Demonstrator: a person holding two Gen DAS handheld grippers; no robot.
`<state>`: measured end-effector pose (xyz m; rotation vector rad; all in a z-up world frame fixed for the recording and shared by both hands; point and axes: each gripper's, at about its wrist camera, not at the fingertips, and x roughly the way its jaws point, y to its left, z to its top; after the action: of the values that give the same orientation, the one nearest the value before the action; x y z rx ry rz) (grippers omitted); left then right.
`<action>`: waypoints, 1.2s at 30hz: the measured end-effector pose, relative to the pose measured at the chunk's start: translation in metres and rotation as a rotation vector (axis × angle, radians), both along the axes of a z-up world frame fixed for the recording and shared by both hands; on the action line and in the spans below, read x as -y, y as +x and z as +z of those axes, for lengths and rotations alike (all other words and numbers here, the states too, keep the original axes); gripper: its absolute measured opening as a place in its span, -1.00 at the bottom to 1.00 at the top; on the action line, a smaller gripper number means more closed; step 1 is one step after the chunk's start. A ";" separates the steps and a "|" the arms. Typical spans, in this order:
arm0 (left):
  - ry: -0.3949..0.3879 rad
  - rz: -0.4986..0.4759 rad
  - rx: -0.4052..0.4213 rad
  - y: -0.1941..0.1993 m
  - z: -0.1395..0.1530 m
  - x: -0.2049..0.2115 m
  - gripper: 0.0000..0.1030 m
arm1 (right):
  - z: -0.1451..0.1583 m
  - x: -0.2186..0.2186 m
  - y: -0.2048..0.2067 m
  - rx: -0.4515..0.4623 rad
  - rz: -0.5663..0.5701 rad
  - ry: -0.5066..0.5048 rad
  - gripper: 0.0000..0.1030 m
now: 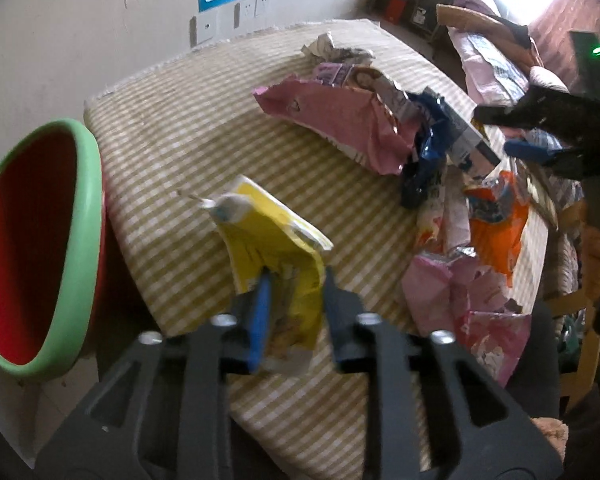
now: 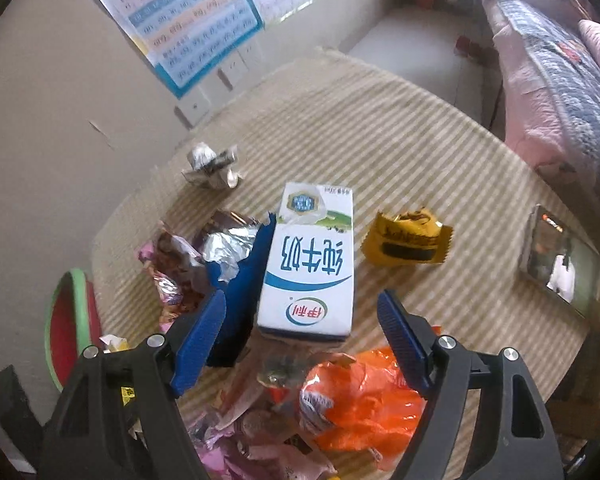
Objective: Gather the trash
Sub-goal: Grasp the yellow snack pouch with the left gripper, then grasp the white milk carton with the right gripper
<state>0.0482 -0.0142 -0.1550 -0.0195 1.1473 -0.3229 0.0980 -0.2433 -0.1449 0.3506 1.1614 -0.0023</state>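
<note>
Left gripper (image 1: pixel 294 280) pinches yellow wrapper (image 1: pixel 276 256) near bin (image 1: pixel 80 240); right gripper (image 2: pixel 302 320) gapes empty above milk carton (image 2: pixel 312 264).

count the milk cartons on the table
1. The milk carton lies flat mid-table on the striped cloth, between the blue wrapper and the gold wrapper; the wrapper pile could hide others.

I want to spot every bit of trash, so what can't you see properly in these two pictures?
- Left wrist view: the yellow wrapper is motion-blurred, its print unreadable; the left gripper hides its lower end.
- Left wrist view: the red bin is cut off by the frame edge; its bottom is unseen.
- Right wrist view: the pink wrappers are partly hidden behind the right gripper.
</note>
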 end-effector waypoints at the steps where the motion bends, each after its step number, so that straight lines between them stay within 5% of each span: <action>1: -0.010 0.002 0.005 -0.001 0.002 -0.001 -0.34 | -0.003 -0.001 0.001 -0.009 0.003 -0.007 0.47; 11: -0.033 0.029 0.015 -0.004 0.008 -0.006 -0.31 | -0.015 0.000 0.001 -0.032 -0.006 -0.004 0.44; 13: -0.038 0.027 0.028 -0.006 0.013 -0.007 -0.31 | -0.015 -0.002 0.002 -0.023 -0.002 -0.013 0.06; 15: -0.043 0.032 0.025 -0.007 0.014 -0.009 -0.28 | -0.016 -0.002 0.001 -0.019 0.001 -0.009 0.05; 24: -0.051 0.051 -0.017 -0.007 0.001 -0.010 0.00 | -0.009 -0.001 -0.003 0.034 -0.006 0.009 0.03; 29: -0.033 0.029 -0.012 -0.007 -0.006 -0.001 0.32 | 0.012 0.003 -0.015 0.110 -0.024 0.033 0.03; 33: -0.028 0.059 -0.039 -0.003 -0.013 -0.005 0.28 | 0.029 0.006 -0.031 0.161 -0.043 0.079 0.03; 35: -0.023 0.081 -0.040 -0.002 -0.014 -0.010 -0.06 | 0.035 0.005 -0.038 0.175 -0.039 0.084 0.03; 36: -0.035 0.086 -0.042 -0.002 -0.014 -0.012 -0.06 | 0.037 0.003 -0.042 0.173 -0.032 0.080 0.03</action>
<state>0.0463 -0.0020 -0.1693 -0.1069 1.1792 -0.2673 0.0556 -0.2466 -0.1078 0.4318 0.9865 0.0455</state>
